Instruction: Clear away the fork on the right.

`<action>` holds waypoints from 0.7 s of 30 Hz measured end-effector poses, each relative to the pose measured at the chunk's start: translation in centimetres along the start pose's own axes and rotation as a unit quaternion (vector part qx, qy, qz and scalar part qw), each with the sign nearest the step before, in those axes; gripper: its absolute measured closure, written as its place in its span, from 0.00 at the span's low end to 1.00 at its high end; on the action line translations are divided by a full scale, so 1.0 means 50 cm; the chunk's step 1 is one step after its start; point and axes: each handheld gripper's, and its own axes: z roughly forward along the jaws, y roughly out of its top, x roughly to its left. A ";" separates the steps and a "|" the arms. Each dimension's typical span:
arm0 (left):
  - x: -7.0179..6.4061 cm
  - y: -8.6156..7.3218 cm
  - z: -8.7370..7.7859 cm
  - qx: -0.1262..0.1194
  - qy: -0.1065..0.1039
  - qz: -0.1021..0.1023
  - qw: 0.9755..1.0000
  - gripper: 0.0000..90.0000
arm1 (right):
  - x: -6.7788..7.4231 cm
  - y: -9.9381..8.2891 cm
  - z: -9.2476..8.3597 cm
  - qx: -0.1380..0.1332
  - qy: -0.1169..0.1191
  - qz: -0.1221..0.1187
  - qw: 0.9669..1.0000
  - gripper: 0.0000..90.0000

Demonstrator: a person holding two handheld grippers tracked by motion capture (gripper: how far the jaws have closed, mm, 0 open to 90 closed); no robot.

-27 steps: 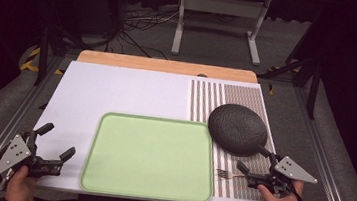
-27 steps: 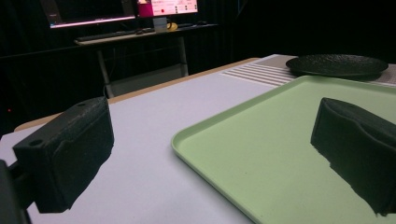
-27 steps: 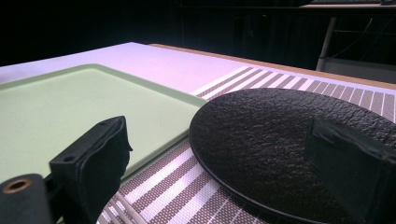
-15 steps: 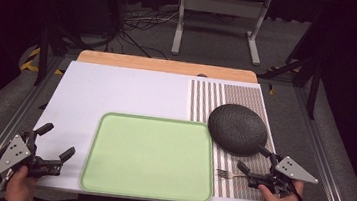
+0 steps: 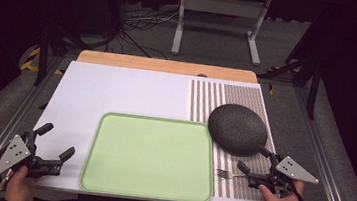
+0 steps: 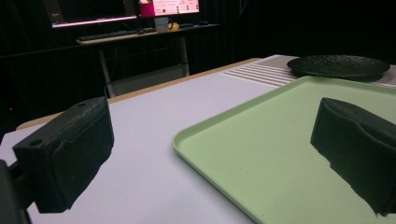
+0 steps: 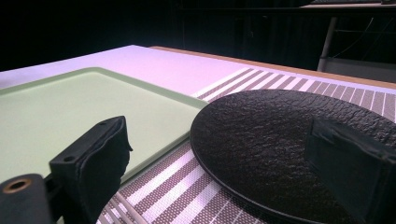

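A light green tray (image 5: 150, 158) lies empty at the near middle of the white table top. To its right, a dark textured plate (image 5: 237, 128) rests on a striped placemat (image 5: 227, 98). A metal fork (image 5: 229, 174) lies on the mat just in front of the plate, beside the tray's right edge. My left gripper (image 5: 55, 141) sits low at the table's near left corner, open and holding nothing, its jaws facing the tray (image 6: 280, 140). My right gripper (image 5: 254, 158) is open at the near right, with the fork's handle close to its lower jaw. Its jaws frame the plate (image 7: 261, 140).
The far half of the white table top (image 5: 127, 90) is bare, ending in a wooden edge (image 5: 167, 65). Metal rails run along both table sides. Behind the table stand a metal frame (image 5: 220, 14) and floor cables. A desk with monitors (image 6: 126, 14) stands in the dark background.
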 end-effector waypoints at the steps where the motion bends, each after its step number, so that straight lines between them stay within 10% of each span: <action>1: 0.000 0.000 0.000 0.001 0.001 0.000 1.000 0.00 | 0.000 0.001 0.000 0.001 0.001 0.000 1.000 0.08; 21: 0.000 -0.002 0.002 0.006 0.003 0.000 1.000 0.00 | 0.001 0.075 0.041 0.049 0.052 -0.016 0.997 0.01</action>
